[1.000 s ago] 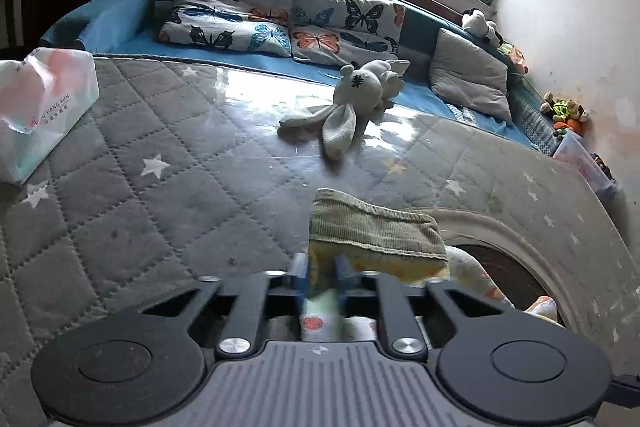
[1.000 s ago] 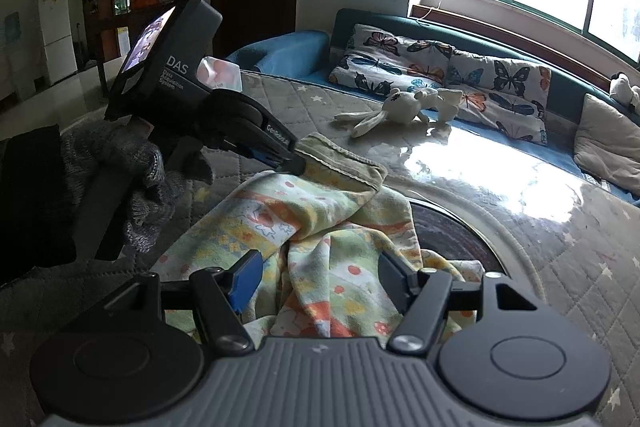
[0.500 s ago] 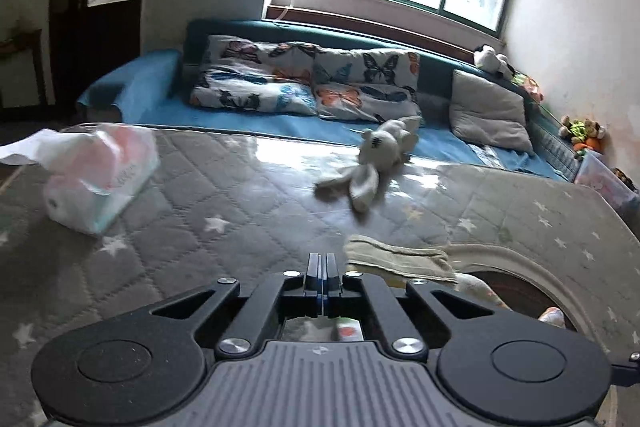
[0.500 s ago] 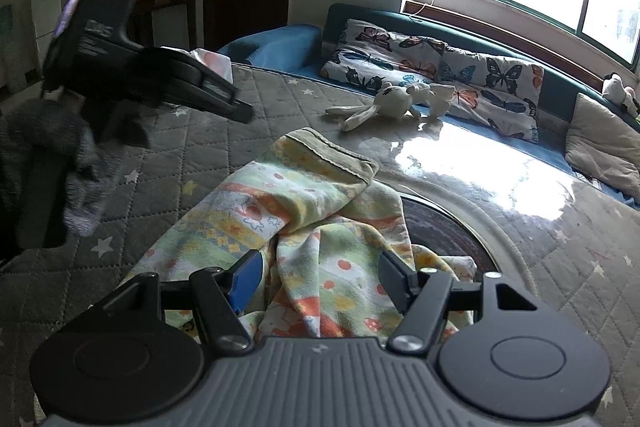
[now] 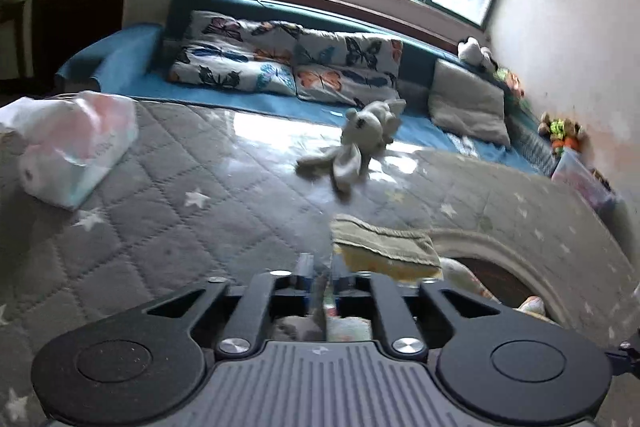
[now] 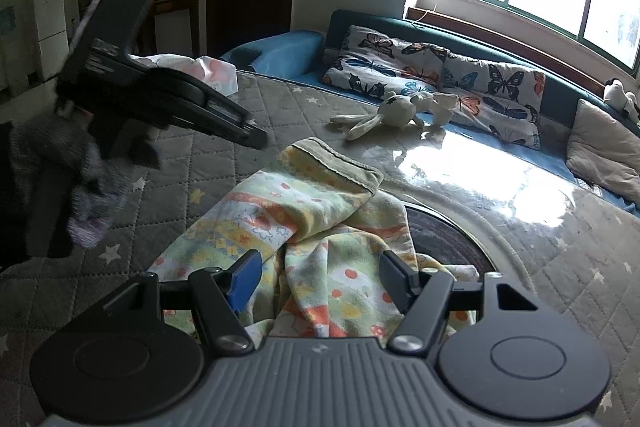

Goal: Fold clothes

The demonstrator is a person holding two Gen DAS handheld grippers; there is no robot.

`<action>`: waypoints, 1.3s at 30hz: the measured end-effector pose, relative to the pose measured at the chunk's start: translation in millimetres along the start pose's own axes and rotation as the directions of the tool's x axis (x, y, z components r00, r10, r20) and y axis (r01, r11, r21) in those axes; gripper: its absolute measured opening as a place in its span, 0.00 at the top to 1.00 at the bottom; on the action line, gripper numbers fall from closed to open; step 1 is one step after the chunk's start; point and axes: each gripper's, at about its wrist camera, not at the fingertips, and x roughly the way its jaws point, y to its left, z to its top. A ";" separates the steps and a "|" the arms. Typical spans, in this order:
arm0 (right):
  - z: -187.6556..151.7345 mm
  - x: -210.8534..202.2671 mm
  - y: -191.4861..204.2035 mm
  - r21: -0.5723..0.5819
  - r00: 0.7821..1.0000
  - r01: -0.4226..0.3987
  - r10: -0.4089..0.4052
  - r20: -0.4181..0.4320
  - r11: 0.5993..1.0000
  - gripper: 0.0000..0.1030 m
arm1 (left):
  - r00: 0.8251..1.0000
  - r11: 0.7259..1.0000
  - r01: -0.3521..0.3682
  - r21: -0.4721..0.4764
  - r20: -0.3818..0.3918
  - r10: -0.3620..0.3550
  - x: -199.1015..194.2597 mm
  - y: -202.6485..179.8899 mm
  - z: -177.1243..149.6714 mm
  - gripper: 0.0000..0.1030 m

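Note:
A patterned child's garment [image 6: 320, 227], yellow, green and orange with a grey-green cuff [image 6: 340, 163], lies crumpled on the grey quilted star cover [image 6: 192, 187]. My right gripper [image 6: 320, 281] is open, low over the garment's near folds. My left gripper [image 5: 322, 273] is nearly shut and empty, held above the cover left of the cuff [image 5: 384, 241]. It also shows in the right wrist view [image 6: 256, 137], lifted off the garment, held by a gloved hand.
A white plush rabbit [image 5: 360, 143] lies farther back. A tissue pack [image 5: 76, 151] sits at the left. A blue sofa with butterfly pillows [image 5: 288, 63] runs along the far edge. A dark round opening [image 6: 440, 239] lies beside the garment.
My left gripper let go of the garment's cuff, closed empty and rose up and to the left. The cuff dropped flat on the cover. My right gripper stayed open over the garment.

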 end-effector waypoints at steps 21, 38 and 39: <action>-5.8 1.2 -9.8 0.017 1.000 0.020 -0.020 -0.011 1.000 0.32 | 0.998 1.000 0.003 -0.027 0.067 -0.001 -0.7 1.6 1.7 0.99; 21.3 17.3 7.6 -0.072 1.000 -0.005 0.005 0.002 0.997 0.42 | 0.918 0.924 -0.254 -0.287 0.228 0.323 -159.1 96.4 -39.7 0.99; 24.3 22.8 7.1 -0.070 1.000 -0.011 0.011 -0.005 0.997 0.46 | 0.915 0.913 -0.270 -0.306 0.214 0.343 -164.9 103.5 -46.9 0.99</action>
